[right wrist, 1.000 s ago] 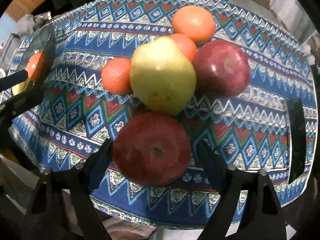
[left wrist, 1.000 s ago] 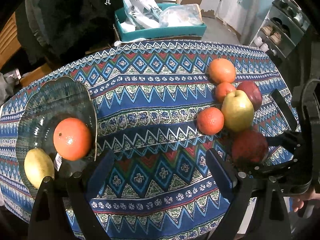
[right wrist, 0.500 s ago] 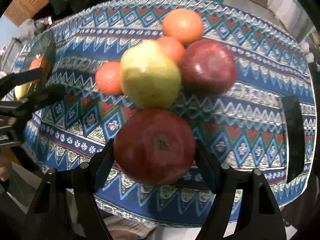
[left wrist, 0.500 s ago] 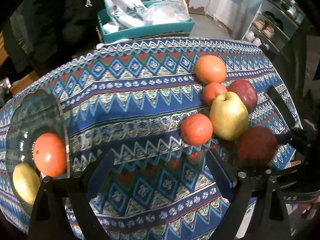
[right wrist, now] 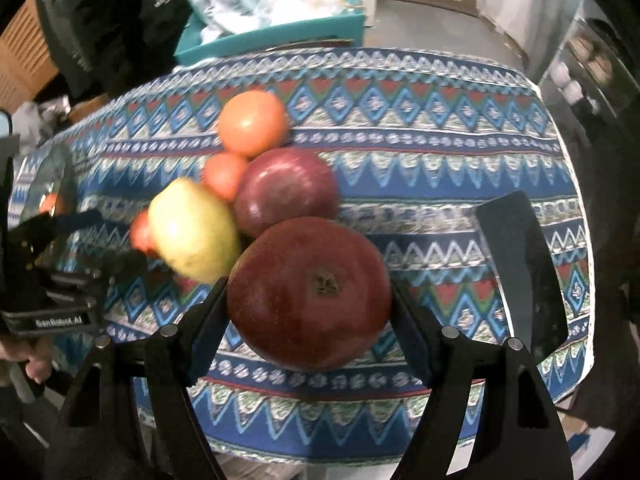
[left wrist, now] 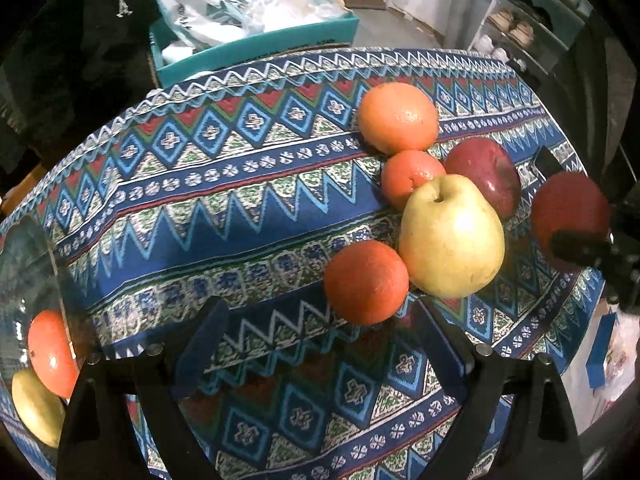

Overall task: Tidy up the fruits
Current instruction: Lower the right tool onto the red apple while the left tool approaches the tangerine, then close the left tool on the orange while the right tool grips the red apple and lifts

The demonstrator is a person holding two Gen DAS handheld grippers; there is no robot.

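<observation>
Patterned tablecloth (left wrist: 248, 216), fruit cluster, seemingly a phone (right wrist: 520, 268), right gripper (right wrist: 310, 300) jaws clamping red apple (right wrist: 308, 292), left gripper (left wrist: 320, 344) jaws apart.

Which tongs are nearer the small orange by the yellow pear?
Left. The left tongs hang open just short of the small orange; the right tongs, gripping a red apple, sit beyond the pear.

Glass bowl (left wrist: 24, 280) cut off at 9 o'clock edge. Small orange (right wrist: 140, 234) mostly hidden behind blurred pear (right wrist: 194, 232). Black flat object (right wrist: 524, 268) unidentifiable. Teal bin (left wrist: 256, 46) contents unclear.
</observation>
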